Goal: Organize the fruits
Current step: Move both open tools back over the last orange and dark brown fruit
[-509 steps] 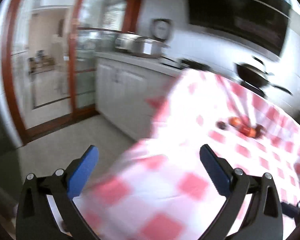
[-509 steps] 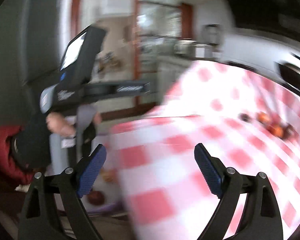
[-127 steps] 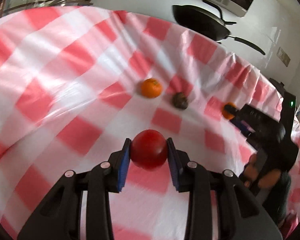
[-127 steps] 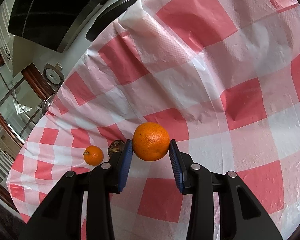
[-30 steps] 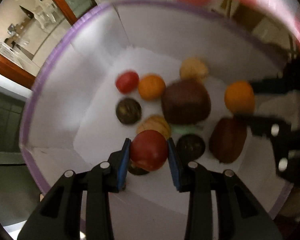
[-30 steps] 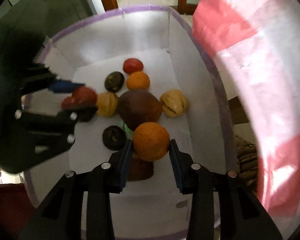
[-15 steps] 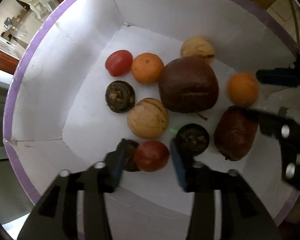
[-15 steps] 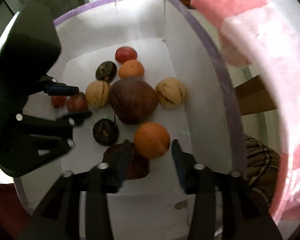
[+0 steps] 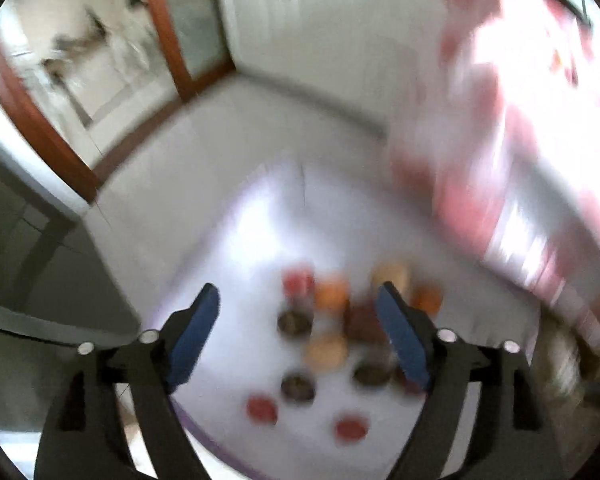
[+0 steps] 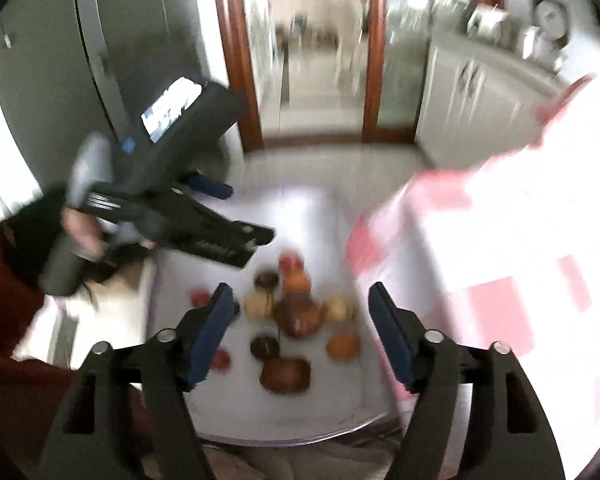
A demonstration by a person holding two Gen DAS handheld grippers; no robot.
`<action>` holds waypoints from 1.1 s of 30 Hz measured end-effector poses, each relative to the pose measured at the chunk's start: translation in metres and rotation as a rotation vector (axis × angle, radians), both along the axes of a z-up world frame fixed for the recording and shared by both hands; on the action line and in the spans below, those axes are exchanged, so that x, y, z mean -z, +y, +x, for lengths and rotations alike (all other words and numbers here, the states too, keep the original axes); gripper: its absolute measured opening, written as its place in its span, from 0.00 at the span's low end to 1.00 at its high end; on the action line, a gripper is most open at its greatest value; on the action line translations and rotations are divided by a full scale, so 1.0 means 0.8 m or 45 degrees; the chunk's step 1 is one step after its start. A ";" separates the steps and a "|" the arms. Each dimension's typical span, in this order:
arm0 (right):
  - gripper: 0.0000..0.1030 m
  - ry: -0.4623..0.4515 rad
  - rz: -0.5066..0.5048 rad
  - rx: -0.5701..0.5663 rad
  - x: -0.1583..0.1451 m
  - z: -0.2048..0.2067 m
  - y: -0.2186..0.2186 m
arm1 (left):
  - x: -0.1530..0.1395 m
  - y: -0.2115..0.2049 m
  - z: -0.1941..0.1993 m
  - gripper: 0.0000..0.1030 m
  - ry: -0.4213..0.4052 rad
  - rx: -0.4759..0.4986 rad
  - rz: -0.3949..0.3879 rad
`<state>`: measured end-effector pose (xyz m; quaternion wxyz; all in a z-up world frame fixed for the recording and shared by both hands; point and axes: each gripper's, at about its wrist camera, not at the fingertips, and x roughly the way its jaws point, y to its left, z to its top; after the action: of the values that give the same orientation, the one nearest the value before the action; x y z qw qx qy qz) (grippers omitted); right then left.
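Left gripper: jaws opening, nothing between the pads, hanging above the white bin. Right gripper: jaws opening too, likewise gripping nothing. Fruits are lying loose on the bin floor below; an orange and a red fruit are sitting among them. Checked tablecloth is hanging just beside the bin. Both views blurred.

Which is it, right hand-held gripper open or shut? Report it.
Open, jaws opening still wider. The right hand-held gripper has nothing between its blue pads; the orange lies in the white box below.
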<state>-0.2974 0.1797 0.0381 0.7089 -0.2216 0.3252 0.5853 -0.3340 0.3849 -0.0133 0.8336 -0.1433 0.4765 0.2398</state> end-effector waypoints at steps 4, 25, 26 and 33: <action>0.79 -0.083 0.218 0.184 -0.064 0.032 -0.076 | -0.074 -0.027 0.006 0.98 -0.386 -0.080 0.029; 0.85 0.021 0.492 1.337 -0.042 0.210 -0.464 | -0.105 -0.395 0.447 0.98 -0.631 0.303 -0.156; 0.84 0.028 0.483 1.351 -0.041 0.218 -0.470 | -0.097 -0.398 0.467 0.98 -0.626 0.266 -0.157; 0.84 0.015 0.332 1.396 -0.035 0.304 -0.473 | -0.083 -0.392 0.553 0.98 -0.612 0.131 -0.078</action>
<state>-0.0542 -0.1988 0.0657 0.9290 0.0723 0.3217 0.1679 0.1087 0.0713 0.0533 0.9294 -0.1967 0.2783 0.1414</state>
